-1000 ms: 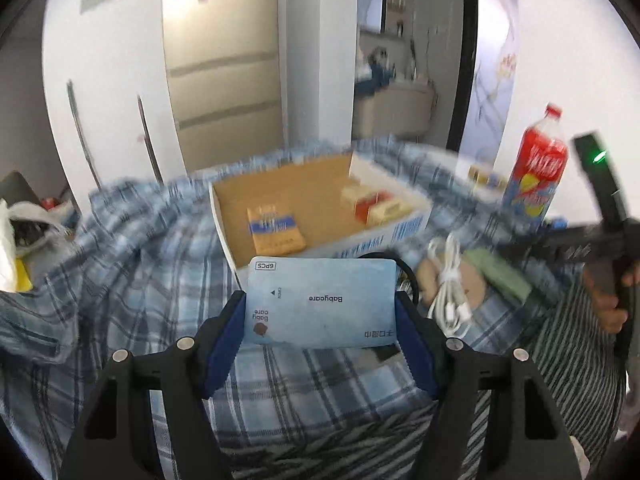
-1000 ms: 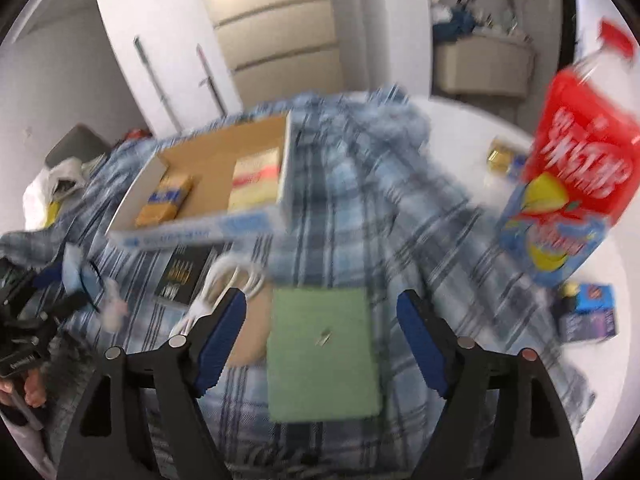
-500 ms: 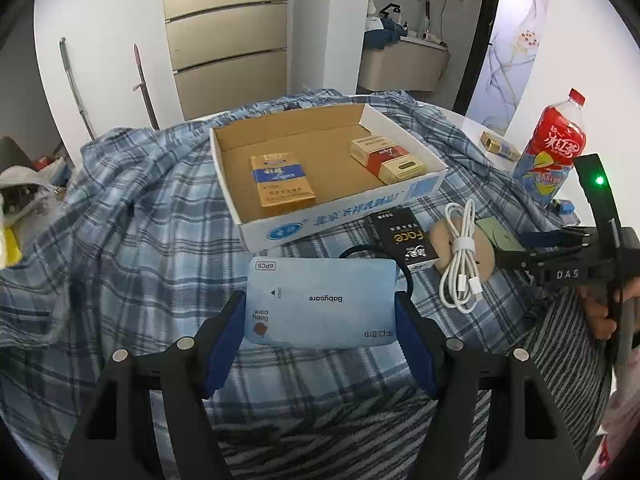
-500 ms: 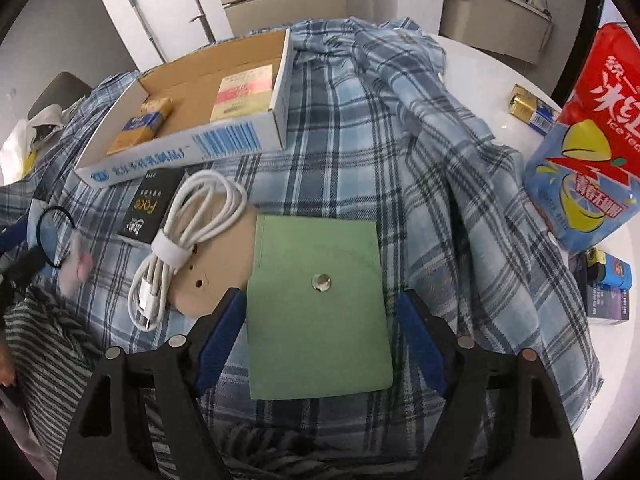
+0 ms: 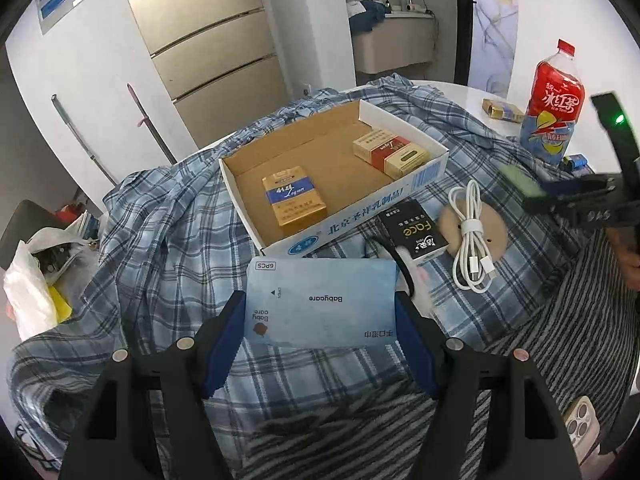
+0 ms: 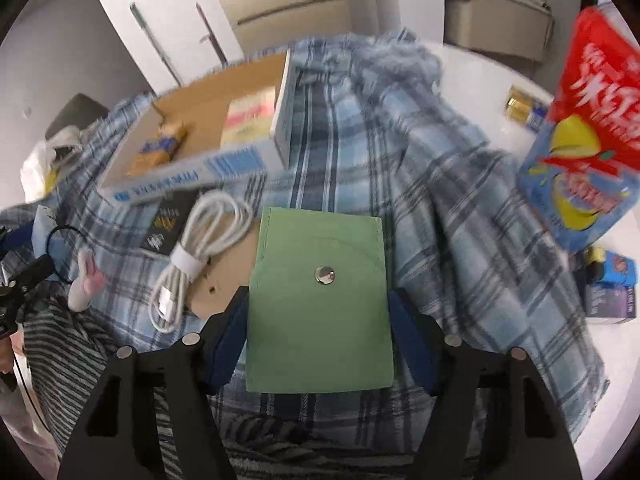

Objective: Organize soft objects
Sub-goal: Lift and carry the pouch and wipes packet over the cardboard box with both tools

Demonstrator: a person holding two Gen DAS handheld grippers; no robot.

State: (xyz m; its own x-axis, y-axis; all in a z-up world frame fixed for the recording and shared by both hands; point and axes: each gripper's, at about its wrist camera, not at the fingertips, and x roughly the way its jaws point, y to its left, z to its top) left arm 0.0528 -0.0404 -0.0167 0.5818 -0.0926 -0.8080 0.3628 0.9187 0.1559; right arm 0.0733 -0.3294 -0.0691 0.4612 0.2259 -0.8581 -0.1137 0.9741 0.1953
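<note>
Babycare wipes pack [image 5: 320,304] sits clamped between the pads of the left gripper [image 5: 320,328], short of the cardboard box [image 5: 400,194]; being soft, it could buckle and slide out. Further right, the right gripper [image 6: 318,320] has just been closing onto the green pouch [image 6: 318,300]; its thin edges might fold, and lifting could snag the white cable [image 6: 192,256] beside it.

A home: a tall beige fridge [image 5: 212,52] against the wall, a washbasin counter [image 5: 394,40] beyond, and a checked-cloth-covered desk [image 5: 160,216].
</note>
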